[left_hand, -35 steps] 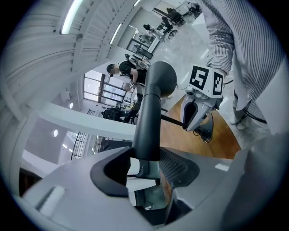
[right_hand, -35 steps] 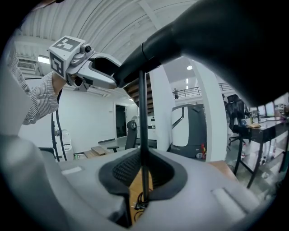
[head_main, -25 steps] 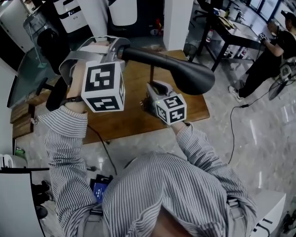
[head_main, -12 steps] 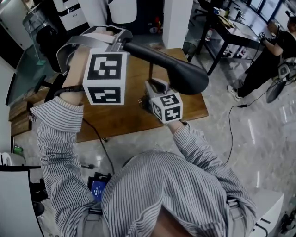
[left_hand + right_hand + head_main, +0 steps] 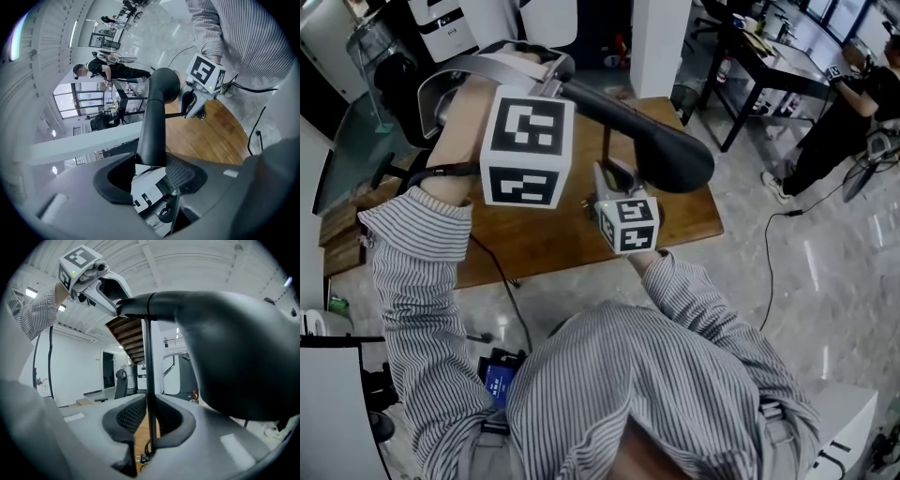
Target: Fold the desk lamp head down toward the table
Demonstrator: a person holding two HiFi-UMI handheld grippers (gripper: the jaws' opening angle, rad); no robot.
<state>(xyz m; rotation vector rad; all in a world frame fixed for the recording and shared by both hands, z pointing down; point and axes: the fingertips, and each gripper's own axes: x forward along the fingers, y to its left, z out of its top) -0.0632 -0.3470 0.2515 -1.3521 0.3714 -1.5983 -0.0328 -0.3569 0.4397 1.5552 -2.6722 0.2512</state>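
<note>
**Head view:** my left gripper [image 5: 561, 82] holds the narrow end of the black lamp head [image 5: 656, 145]. The head slants down to the right above the wooden table [image 5: 534, 239]. My right gripper [image 5: 614, 176] sits beneath it at the thin pole [image 5: 607, 145].

**Left gripper view:** my left jaws are clamped on the lamp head [image 5: 154, 117], which runs away from them over the table [image 5: 206, 136].

**Right gripper view:** my right jaws pinch the upright pole [image 5: 146, 362], and the lamp head [image 5: 234, 357] looms at upper right.
</note>
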